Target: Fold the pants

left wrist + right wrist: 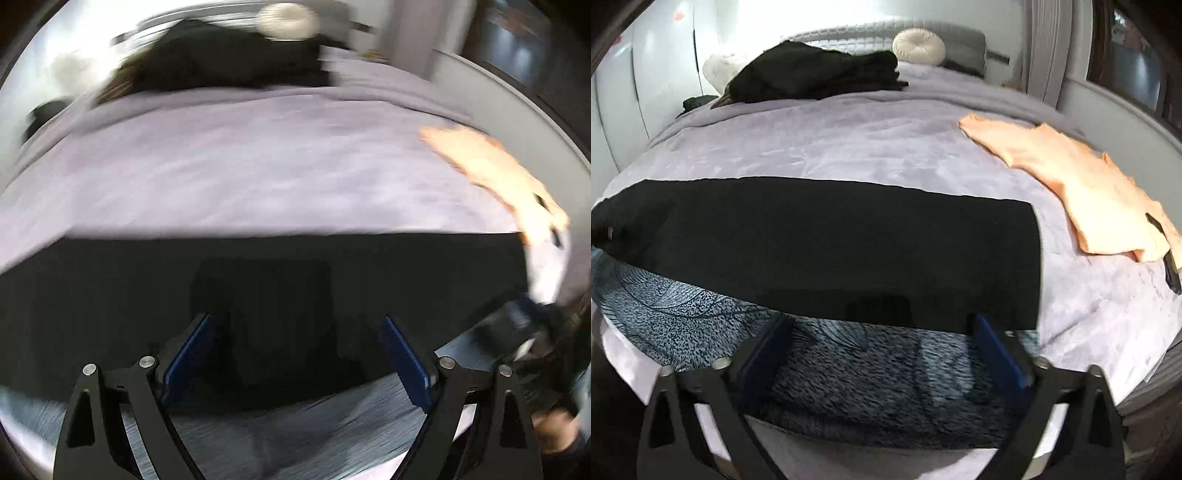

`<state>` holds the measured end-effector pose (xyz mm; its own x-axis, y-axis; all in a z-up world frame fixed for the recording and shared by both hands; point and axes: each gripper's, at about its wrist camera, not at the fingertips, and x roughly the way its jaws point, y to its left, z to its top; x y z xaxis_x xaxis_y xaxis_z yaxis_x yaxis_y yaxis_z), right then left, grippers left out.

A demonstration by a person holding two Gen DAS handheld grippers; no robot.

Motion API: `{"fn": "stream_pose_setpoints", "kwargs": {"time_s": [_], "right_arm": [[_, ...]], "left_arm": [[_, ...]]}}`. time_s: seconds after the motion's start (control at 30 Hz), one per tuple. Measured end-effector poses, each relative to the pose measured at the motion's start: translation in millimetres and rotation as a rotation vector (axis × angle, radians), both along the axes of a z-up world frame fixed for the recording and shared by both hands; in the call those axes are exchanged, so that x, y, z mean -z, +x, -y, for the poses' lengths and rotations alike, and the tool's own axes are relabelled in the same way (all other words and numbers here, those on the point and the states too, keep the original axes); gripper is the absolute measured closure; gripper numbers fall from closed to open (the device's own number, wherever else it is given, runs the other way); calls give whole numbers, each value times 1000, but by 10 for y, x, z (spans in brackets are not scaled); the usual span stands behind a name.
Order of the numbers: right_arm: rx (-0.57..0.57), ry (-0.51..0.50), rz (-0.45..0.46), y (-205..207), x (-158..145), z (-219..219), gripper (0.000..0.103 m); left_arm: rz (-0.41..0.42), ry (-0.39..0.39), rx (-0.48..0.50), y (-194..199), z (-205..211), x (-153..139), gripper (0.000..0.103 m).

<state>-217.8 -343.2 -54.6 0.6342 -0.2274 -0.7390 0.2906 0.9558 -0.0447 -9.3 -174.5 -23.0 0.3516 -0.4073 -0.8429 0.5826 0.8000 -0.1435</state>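
The black pants (831, 240) lie flat as one long band across the bed, with a straight end at the right. My right gripper (881, 319) stands open over their near edge, blue pads wide apart and nothing between them. In the blurred left wrist view the pants (258, 280) fill the lower middle. My left gripper (295, 319) hangs open above them and holds nothing. A blurred black gripper in a dark-gloved hand (517, 332) shows at the right edge of that view.
A lilac bed cover (849, 140) lies under everything, and a blue-grey patterned blanket (849, 376) covers the near edge. A peach garment (1071, 184) lies at the right with a dark flat object (1171, 273) beside it. Dark clothes (820, 74) and a round cream pillow (919, 44) sit at the far end.
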Motion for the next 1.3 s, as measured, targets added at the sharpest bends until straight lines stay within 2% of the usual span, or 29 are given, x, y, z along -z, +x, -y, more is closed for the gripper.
{"fn": "stream_pose_setpoints", "kwargs": {"time_s": [0.13, 0.23, 0.3, 0.37, 0.4, 0.5, 0.63, 0.67, 0.73, 0.8, 0.9, 0.97, 1.0, 1.07, 1.17, 1.23, 1.3], "right_arm": [[-5, 5, 65, 7, 82, 10, 1], [-14, -1, 65, -30, 66, -6, 1], [-29, -7, 59, -39, 75, -26, 1], [-37, -3, 66, -34, 93, -15, 1], [-40, 0, 70, -32, 89, -2, 0], [-41, -3, 82, -30, 102, 0, 0], [-22, -12, 42, 2, 24, -55, 0], [-15, -4, 43, 18, -65, -100, 0], [-79, 54, 123, 75, -280, -202, 0], [-142, 68, 161, 254, -423, -355, 0], [-186, 82, 95, 742, -390, -575, 0], [-214, 66, 42, 996, -277, -648, 0], [-191, 22, -17, 1101, -171, -601, 0], [-81, -28, -72, 1101, -32, -365, 0], [65, 54, -24, 753, -22, 262, 1], [119, 52, -3, 522, -119, 471, 1], [198, 13, -12, 375, -212, 501, 0]], "left_arm": [[-55, 45, 47, 242, 865, 131, 12], [-61, 130, 29, 315, 1033, 354, 11], [-60, 81, 32, 290, 869, 368, 11], [-17, 94, 12, 254, 624, 335, 11], [8, 117, -15, 242, 451, 329, 11], [15, 147, -108, 286, -55, 353, 11], [-14, 102, -238, 414, -741, 353, 11], [-15, 95, -244, 409, -794, 357, 11], [-6, 91, -247, 407, -779, 380, 10], [8, 104, -259, 382, -657, 423, 1], [26, 124, -294, 366, -627, 462, 1], [19, 105, -283, 396, -652, 453, 1], [13, 93, -266, 395, -681, 451, 1], [13, 81, -243, 405, -755, 446, 1], [31, 68, -232, 371, -788, 461, 1], [45, 89, -236, 353, -750, 472, 1], [49, 121, -251, 330, -685, 433, 1]]}}
